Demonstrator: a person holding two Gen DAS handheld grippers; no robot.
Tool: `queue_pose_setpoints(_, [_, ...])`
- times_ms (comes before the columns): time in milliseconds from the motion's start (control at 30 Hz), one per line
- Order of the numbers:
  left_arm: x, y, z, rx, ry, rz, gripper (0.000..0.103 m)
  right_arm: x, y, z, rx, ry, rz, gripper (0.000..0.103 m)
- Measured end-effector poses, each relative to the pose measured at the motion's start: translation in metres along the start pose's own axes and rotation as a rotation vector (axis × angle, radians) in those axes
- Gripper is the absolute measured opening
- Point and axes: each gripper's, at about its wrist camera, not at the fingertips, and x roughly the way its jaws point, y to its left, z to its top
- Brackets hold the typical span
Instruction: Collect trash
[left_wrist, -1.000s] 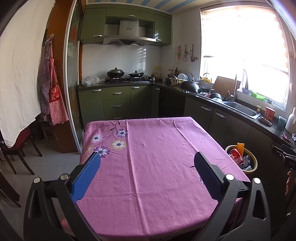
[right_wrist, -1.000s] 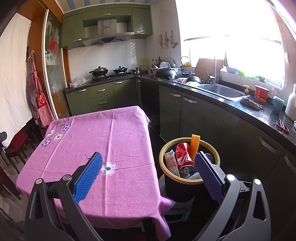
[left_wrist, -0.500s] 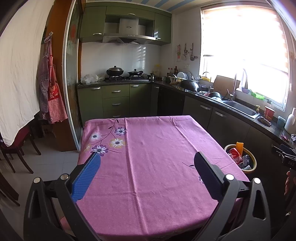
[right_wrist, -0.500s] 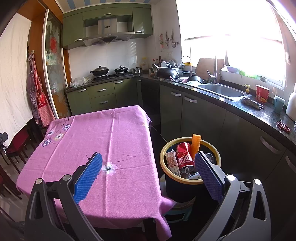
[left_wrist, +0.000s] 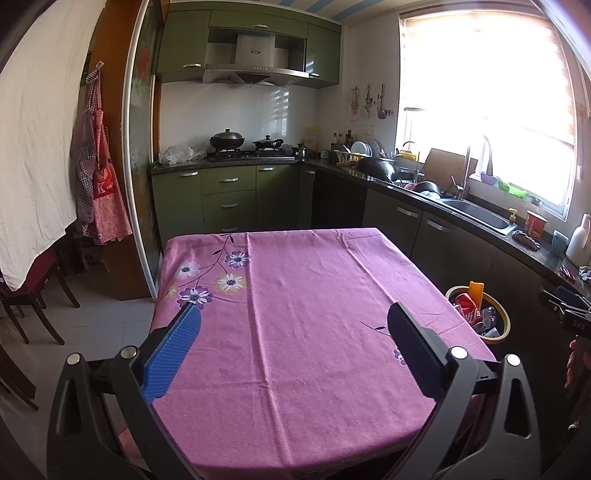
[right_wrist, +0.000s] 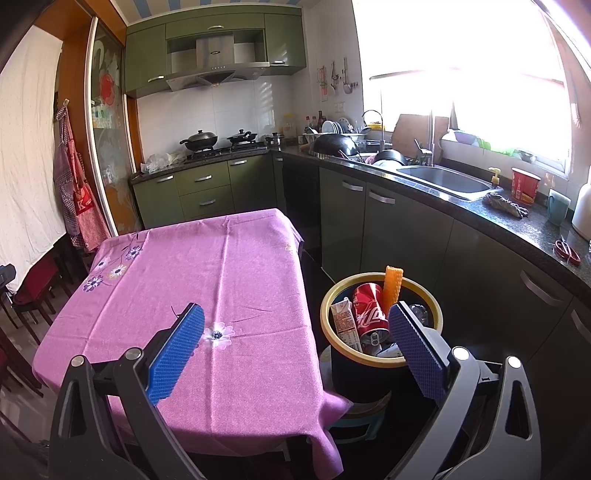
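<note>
A dark trash bin with a yellow rim (right_wrist: 380, 360) stands on a low stool to the right of the table; it also shows in the left wrist view (left_wrist: 504, 321). It holds a red cola can (right_wrist: 369, 314), a small drink carton (right_wrist: 345, 321), an orange piece (right_wrist: 392, 286) and other scraps. My left gripper (left_wrist: 293, 347) is open and empty above the near part of the pink tablecloth (left_wrist: 295, 295). My right gripper (right_wrist: 295, 345) is open and empty, straddling the table's right edge and the bin.
The pink flowered tablecloth (right_wrist: 207, 266) shows nothing on it. Dark cabinets and a counter with a sink (right_wrist: 447, 181) run along the right. A stove with pans (left_wrist: 243, 142) is at the back. Chairs (left_wrist: 26, 295) stand at the left. Aprons (left_wrist: 101, 192) hang there.
Both grippers have drifted slightly back and up, so the table and bin sit a little lower in view. Jaws remain open.
</note>
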Motion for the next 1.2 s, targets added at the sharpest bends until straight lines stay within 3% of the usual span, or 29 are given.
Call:
queue_pose_setpoints(700, [0.005, -0.003, -0.001, 0.013, 0.020, -0.013, 0.096, 0.005, 0.004, -0.002, -0.004, 0.012, 0.003, 0.098])
queue_pose_setpoints(933, [0.011, 0.000, -0.002, -0.018, 0.037, -0.054, 0.096, 0.007, 0.005, -0.003, -0.005, 0.018, 0.004, 0.098])
queue_pose_setpoints(1200, [0.017, 0.005, -0.004, -0.022, 0.046, -0.021, 0.096, 0.009, 0.005, -0.004, -0.004, 0.024, 0.005, 0.098])
